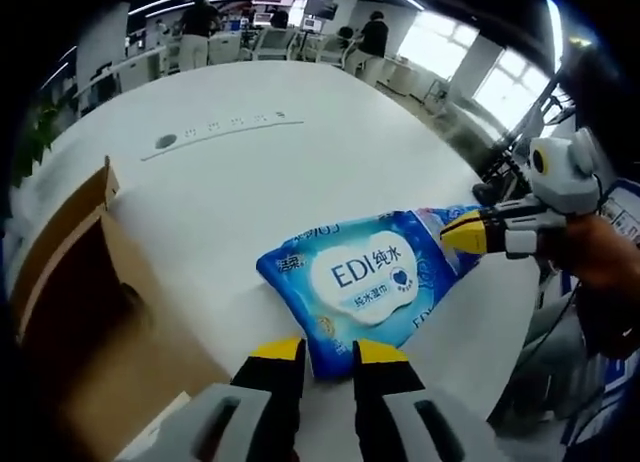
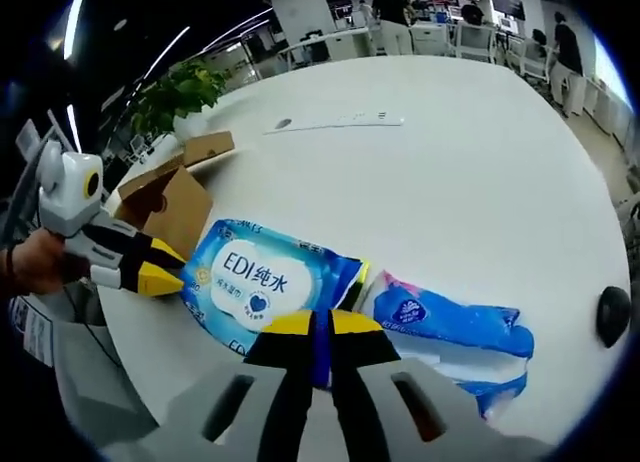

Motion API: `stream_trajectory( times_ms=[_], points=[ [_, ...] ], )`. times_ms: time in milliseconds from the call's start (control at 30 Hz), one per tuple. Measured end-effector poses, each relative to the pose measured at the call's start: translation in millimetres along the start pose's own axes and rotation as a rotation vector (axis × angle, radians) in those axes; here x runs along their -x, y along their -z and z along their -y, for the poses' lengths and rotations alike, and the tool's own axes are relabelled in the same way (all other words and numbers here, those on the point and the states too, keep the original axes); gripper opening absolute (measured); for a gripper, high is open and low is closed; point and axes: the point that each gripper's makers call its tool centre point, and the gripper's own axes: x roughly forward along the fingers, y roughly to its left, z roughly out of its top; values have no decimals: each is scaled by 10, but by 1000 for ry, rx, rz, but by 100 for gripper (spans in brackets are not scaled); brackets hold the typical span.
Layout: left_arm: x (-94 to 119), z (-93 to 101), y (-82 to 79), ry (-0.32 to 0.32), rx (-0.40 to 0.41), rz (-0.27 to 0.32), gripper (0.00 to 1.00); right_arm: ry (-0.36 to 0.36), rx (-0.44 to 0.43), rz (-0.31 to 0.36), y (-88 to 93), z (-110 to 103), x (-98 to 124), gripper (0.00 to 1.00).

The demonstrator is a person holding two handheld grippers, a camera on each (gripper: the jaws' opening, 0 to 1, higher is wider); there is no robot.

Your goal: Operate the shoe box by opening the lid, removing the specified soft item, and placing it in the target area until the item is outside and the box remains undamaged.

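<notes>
Fingers, left gripper (image 1: 327, 354): yellow-tipped, drawn close and pinching the near edge of the wet-wipes pack (image 1: 365, 279) between them. From the right gripper view this gripper (image 2: 168, 278) enters at the left, held by a hand (image 2: 35, 262), its tips at the pack's end nearest the box.

Fingers, right gripper (image 2: 318, 325): yellow-tipped, nearly together and nipping the opposite edge of the wet-wipes pack (image 2: 262, 282). From the left gripper view this gripper (image 1: 462, 232) comes in from the right, tips on the pack's far end.

Wet-wipes pack: blue soft pack, white oval label printed "EDI", lying flat on the bench (image 1: 300, 172), outside the box and held at both ends.

Second blue pack (image 2: 450, 327): soft, crumpled, lying on the bench just beside the first pack, to the right of the right gripper's fingers.

Shoe box (image 1: 75, 302): brown cardboard, lid flap raised, standing at the bench edge near the wet-wipes pack; it shows no visible damage.

Bench: white, broad, rounded; a small dark round object (image 2: 613, 315) rests near its edge.

Surroundings: potted green plant (image 2: 180, 90) beyond the box; people (image 1: 375, 32) standing at desks in the office behind.
</notes>
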Motion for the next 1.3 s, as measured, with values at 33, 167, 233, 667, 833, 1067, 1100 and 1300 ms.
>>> stream_trajectory(
  times_ms=[33,167,233,667,833,1067,1100,1300],
  points=[
    [29,3,1,0,-2,4,19,0,1,4,-11,-9,14,4],
    [147,22,-3,9,-6,29,19,2,-3,28,-68,-45,90,4],
    [221,29,-10,20,-6,48,19,0,-7,43,-97,-77,131,5],
    [708,-52,-47,48,-63,191,25,-36,15,93,-206,-445,212,10],
    [913,-160,-60,49,-60,256,26,-62,12,119,-298,-629,215,11],
    [1185,-382,37,26,-29,309,27,-97,17,136,-392,-902,155,12],
    [1212,-420,59,21,-24,311,27,-103,21,135,-395,-942,144,12],
    [1450,-695,209,-17,20,341,27,-143,47,122,-400,-1196,49,12]
  ],
)
